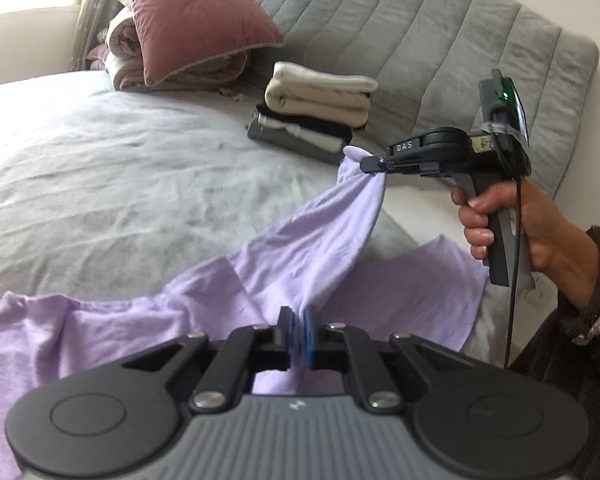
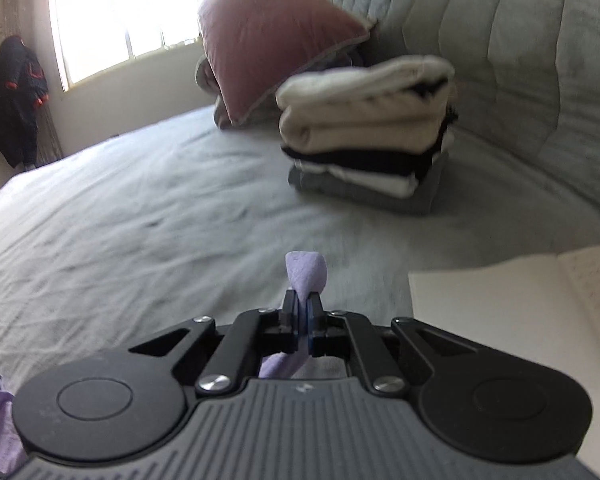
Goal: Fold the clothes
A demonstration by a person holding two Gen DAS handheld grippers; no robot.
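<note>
A lilac garment [image 1: 300, 264] lies spread over the near part of the grey bed [image 1: 100, 168]. My left gripper [image 1: 299, 316] is shut on a fold of it at the bottom middle of the left wrist view. My right gripper [image 1: 374, 166], held by a hand [image 1: 500, 216] at the right, is shut on a corner of the same garment and lifts it off the bed. In the right wrist view a tuft of the lilac garment [image 2: 305, 272] sticks out past my right gripper [image 2: 302, 308], pinched between its pads.
A stack of folded clothes [image 1: 316, 116], cream on top, black and grey below, sits by the grey padded headboard [image 1: 420, 40]. A dusky pink pillow [image 1: 196, 16] leans on rolled bedding at the back left. An open notebook [image 2: 540, 320] lies at the right. A dark jacket [image 2: 16, 100] hangs by the window.
</note>
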